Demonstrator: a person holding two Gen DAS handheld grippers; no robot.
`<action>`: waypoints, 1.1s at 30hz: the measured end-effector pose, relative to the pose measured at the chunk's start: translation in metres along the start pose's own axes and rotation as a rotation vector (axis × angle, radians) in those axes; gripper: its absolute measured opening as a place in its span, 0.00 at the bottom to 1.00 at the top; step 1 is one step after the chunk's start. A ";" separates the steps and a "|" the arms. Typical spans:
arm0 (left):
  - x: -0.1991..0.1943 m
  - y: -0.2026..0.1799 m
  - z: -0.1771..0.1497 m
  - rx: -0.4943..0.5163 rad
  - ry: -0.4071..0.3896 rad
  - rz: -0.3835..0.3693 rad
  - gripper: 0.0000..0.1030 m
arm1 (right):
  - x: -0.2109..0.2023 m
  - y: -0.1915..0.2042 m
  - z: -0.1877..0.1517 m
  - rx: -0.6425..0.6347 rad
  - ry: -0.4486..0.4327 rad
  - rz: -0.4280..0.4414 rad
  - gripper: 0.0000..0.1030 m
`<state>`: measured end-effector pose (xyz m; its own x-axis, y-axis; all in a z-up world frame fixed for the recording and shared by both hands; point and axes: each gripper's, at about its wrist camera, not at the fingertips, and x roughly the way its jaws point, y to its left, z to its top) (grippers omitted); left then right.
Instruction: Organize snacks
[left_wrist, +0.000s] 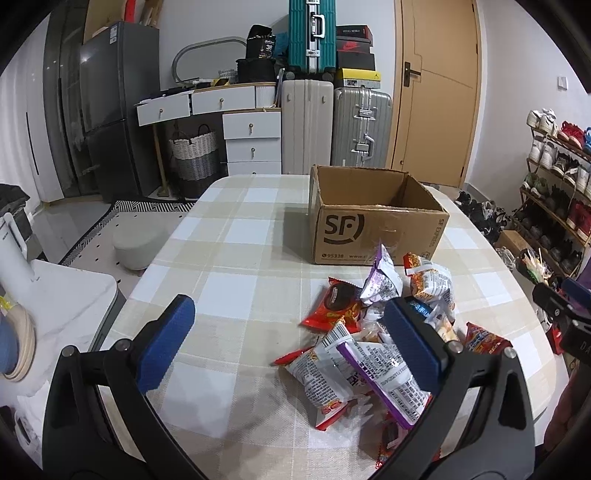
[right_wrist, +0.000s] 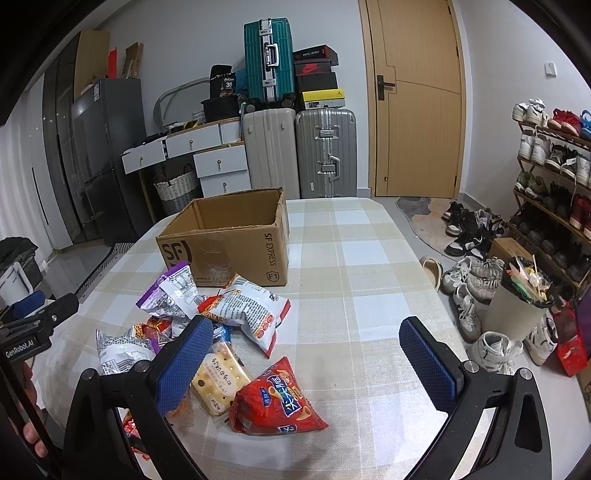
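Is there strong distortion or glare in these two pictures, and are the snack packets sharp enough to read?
Left wrist view: fisheye bends the door, corners black, snack pile fairly sharp, print too small to read. Right wrist view: same curving, soft sheen on the red packet, cardboard box lettering readable.

The left hand-held gripper (left_wrist: 288, 339) has its right pad covering part of the snack pile (left_wrist: 373, 347), so the packets beneath cannot be counted. In the right wrist view, the left pad hides the edge of the cracker packet (right_wrist: 218, 380). The cardboard box (right_wrist: 229, 243) shows no floor inside. Packet print is too small to read. Both gripper bodies are cut off by the lower edge.
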<state>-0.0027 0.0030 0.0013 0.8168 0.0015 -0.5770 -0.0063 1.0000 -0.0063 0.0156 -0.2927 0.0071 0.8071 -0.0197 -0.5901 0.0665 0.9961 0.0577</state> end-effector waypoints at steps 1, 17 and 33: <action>0.001 0.000 0.000 0.001 0.002 0.000 0.99 | 0.000 -0.001 0.000 0.003 0.000 0.001 1.00; 0.005 0.003 -0.001 -0.003 0.010 -0.021 0.99 | -0.001 0.000 0.000 0.007 -0.004 0.015 1.00; 0.002 0.001 -0.003 0.004 0.007 -0.023 0.99 | -0.002 0.002 -0.001 -0.002 -0.003 0.026 1.00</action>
<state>-0.0028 0.0038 -0.0019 0.8124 -0.0215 -0.5828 0.0148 0.9998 -0.0162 0.0132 -0.2904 0.0078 0.8105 0.0056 -0.5857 0.0446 0.9965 0.0712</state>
